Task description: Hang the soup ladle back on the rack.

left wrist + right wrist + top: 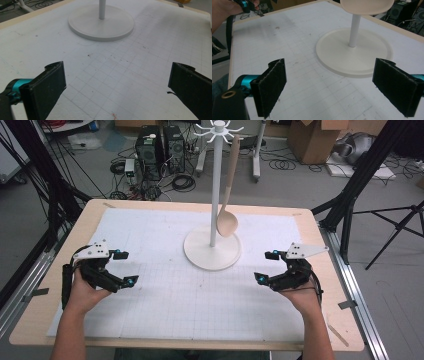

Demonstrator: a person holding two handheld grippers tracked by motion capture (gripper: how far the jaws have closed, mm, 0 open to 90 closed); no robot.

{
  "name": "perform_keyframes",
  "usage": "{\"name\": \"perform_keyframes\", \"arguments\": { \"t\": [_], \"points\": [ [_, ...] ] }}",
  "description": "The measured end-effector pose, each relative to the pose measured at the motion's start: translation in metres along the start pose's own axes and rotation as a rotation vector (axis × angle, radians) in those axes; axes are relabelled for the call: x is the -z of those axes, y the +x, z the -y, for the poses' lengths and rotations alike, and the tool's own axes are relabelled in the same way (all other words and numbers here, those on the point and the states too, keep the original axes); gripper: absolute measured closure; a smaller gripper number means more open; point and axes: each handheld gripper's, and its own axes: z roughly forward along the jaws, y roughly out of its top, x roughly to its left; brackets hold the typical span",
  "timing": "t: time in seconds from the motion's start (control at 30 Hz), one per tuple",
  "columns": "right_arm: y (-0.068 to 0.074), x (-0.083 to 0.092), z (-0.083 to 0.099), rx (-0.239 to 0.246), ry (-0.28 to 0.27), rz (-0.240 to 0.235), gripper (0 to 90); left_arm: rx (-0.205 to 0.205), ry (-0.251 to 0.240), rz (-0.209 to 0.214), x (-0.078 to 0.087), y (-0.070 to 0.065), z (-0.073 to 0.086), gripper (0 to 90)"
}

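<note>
A white stand with a round base rises at the table's middle back. A pale wooden spoon hangs from one of its top hooks, bowl down just above the base. My left gripper rests low at the table's left, open, with nothing between its jaws. My right gripper sits at the right, open and empty too. In the left gripper view the left gripper faces the base. In the right gripper view the right gripper faces the base, with the spoon bowl above.
A white grid mat covers the wooden tabletop. Computer towers, cables and cardboard boxes lie on the floor beyond the table. Black frame legs stand at both sides. The other hand appears far left in the right gripper view.
</note>
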Motion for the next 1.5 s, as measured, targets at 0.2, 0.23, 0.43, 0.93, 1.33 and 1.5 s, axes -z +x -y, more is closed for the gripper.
{"name": "perform_keyframes", "arguments": {
  "t": [0.2,0.23,0.43,0.93,1.33,1.5],
  "points": [
    [0.004,-0.004,0.018,-0.009,0.009,0.013,10.8,0.004,0.008,0.004,-0.003,0.001,0.001,1.7],
    [0.004,-0.004,0.021,-0.005,0.002,0.009,10.8,0.004,0.009,0.005,-0.003,0.001,0.001,1.7],
    [-0.001,-0.006,0.026,-0.025,0.025,0.012,10.8,0.003,0.004,0.003,-0.002,0.002,0.001,1.7],
    [-0.005,-0.002,0.027,-0.045,0.008,0.029,10.9,0.01,0.001,0.013,-0.003,0.0,0.003,1.7],
    [-0.006,-0.004,0.027,-0.044,0.008,0.021,10.9,0.003,0.009,0.011,-0.003,0.0,0.003,1.7],
    [-0.006,-0.003,0.027,-0.044,0.002,0.021,10.9,0.004,0.009,0.011,-0.003,0.0,0.003,1.7]
  ]
}}
